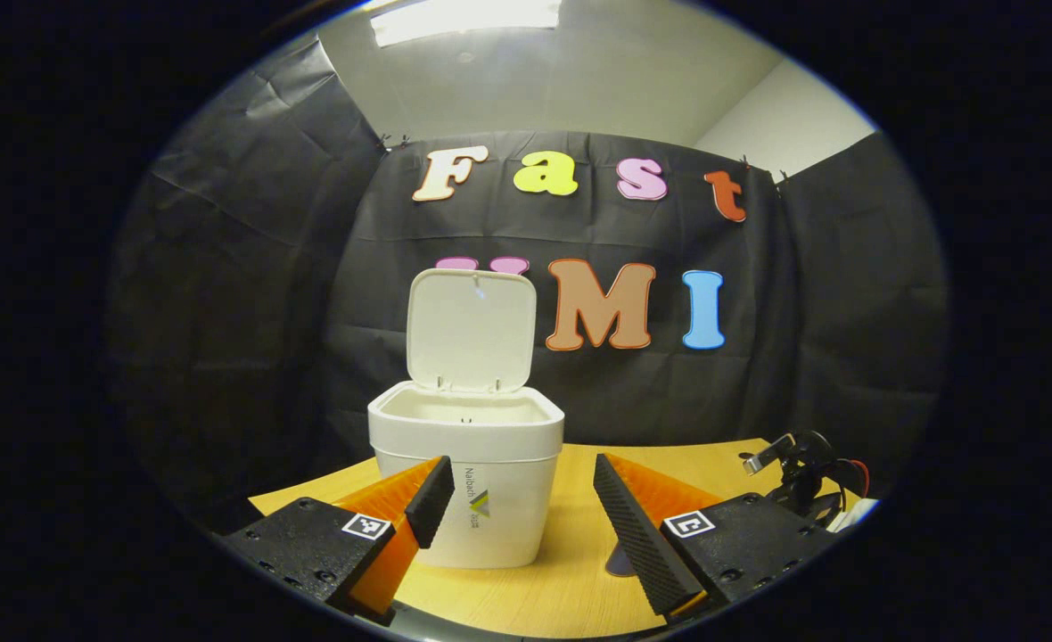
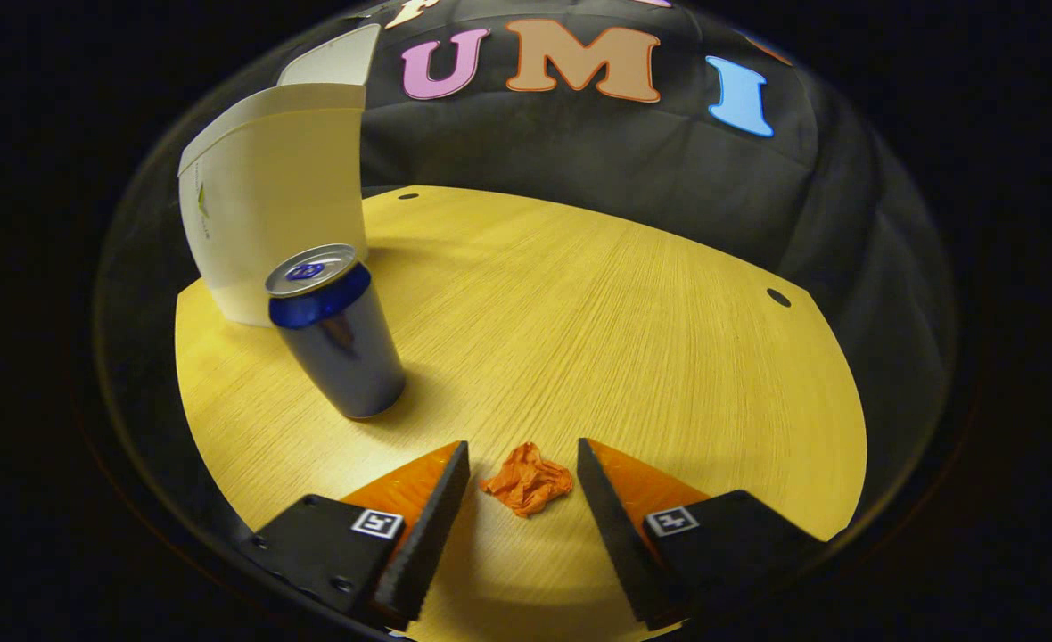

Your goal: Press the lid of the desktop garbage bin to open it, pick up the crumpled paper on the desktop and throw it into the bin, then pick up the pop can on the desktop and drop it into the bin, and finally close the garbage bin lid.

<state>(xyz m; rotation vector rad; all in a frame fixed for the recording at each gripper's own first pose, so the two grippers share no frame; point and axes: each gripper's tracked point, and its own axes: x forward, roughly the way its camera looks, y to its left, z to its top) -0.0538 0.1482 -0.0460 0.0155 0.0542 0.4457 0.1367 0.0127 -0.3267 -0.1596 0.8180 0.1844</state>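
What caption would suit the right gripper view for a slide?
Open right gripper brackets the crumpled paper on the table, pop can beside the bin.

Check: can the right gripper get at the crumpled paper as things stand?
Probably yes. The right gripper is open with the crumpled paper lying between its fingers on the table; the pop can stands off to one side.

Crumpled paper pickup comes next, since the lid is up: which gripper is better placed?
Right. The crumpled paper lies between the open right gripper fingers; the left gripper faces the bin.
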